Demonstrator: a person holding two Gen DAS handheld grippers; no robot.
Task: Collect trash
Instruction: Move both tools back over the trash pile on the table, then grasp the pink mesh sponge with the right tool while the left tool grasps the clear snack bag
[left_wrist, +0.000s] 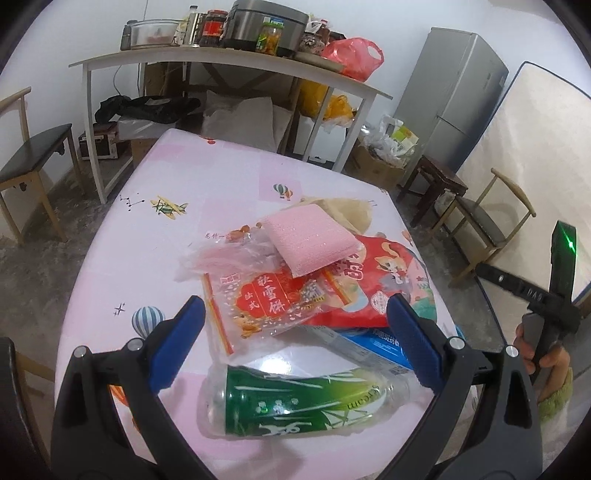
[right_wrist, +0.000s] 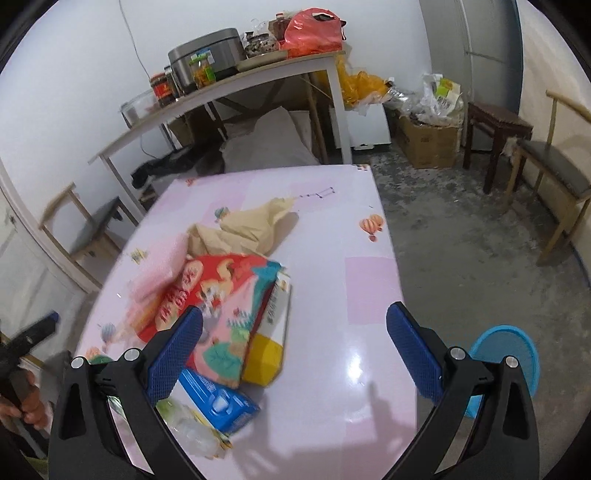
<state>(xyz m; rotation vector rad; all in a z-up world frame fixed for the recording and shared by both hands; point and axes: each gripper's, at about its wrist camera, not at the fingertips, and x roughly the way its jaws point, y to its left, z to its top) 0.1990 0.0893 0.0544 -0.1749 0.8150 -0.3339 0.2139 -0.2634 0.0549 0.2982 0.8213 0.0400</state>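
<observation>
Looking along the left tool (left_wrist: 295, 332), its blue pads were spread wide and held nothing. Between and just below them a crushed plastic bottle (left_wrist: 295, 406) lay on its side on the pink bench (left_wrist: 221, 177); its green label carried white bamboo strokes and partly readable letters, something like "green". Just beyond the tool's tips lay a clear wrapper with a red panel (left_wrist: 269, 299) printed in white Chinese characters, 软雪饼 among them. A pink foam pad (left_wrist: 314, 240) rested on top of the wrapper's far edge. To the right was a red snack bag (left_wrist: 373, 280) with a cartoon animal and large yellow characters, not fully legible. A blue carton (left_wrist: 373, 347) with white writing too small to read lay near the right pad, partly under the red bag. Crumpled beige paper (left_wrist: 347, 210) lay at the far side of the pile. At the right edge a hand (left_wrist: 546, 358) gripped a black handle marked "DAS".

From the right wrist view, the right tool (right_wrist: 295, 332) was likewise spread and empty, over bare bench (right_wrist: 332, 206) to the right of the pile. The red bag (right_wrist: 207, 284), blurred, lay just beyond the left pad, with a white and yellow box (right_wrist: 269, 343) beside it whose side print could not be read. The blue carton (right_wrist: 221, 398) lay nearer, touching the left pad in the picture. A blue basket (right_wrist: 506, 354) stood on the floor behind the right pad.
</observation>
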